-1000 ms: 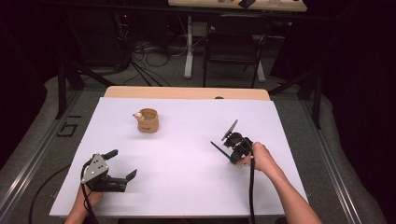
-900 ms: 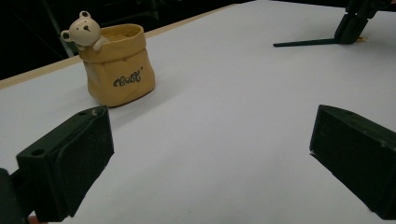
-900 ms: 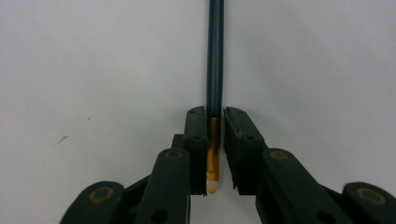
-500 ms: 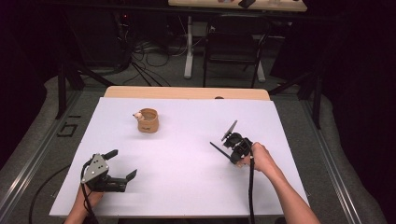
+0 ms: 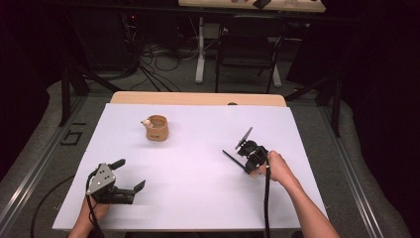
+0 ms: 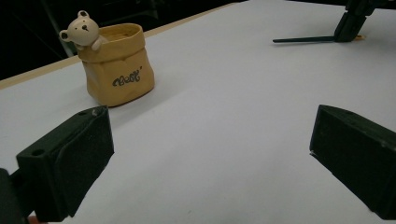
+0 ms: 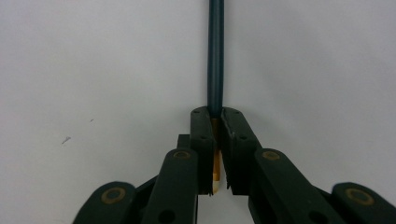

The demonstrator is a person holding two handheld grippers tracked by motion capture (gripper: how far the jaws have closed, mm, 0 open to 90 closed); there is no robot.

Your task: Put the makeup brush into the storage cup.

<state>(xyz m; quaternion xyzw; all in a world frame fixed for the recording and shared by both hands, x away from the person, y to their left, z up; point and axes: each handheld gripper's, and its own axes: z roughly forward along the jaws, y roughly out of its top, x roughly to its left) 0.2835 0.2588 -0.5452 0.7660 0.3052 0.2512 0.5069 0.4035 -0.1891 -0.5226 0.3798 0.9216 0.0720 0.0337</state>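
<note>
Clamping the dark pencil [image 7: 215, 56] near its sharpened end, the right gripper [image 7: 217, 140] has just finished closing on it, so a lift toward the bear pot [image 5: 157, 128] looks possible, while the left gripper [image 5: 130, 174] waits wide open, empty, near the table's [image 5: 198, 198] front edge.

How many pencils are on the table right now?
1. The pencil is clamped in the right gripper at the table's right side, its shaft sticking out past the jaws. The bear pot may hide others.
</note>
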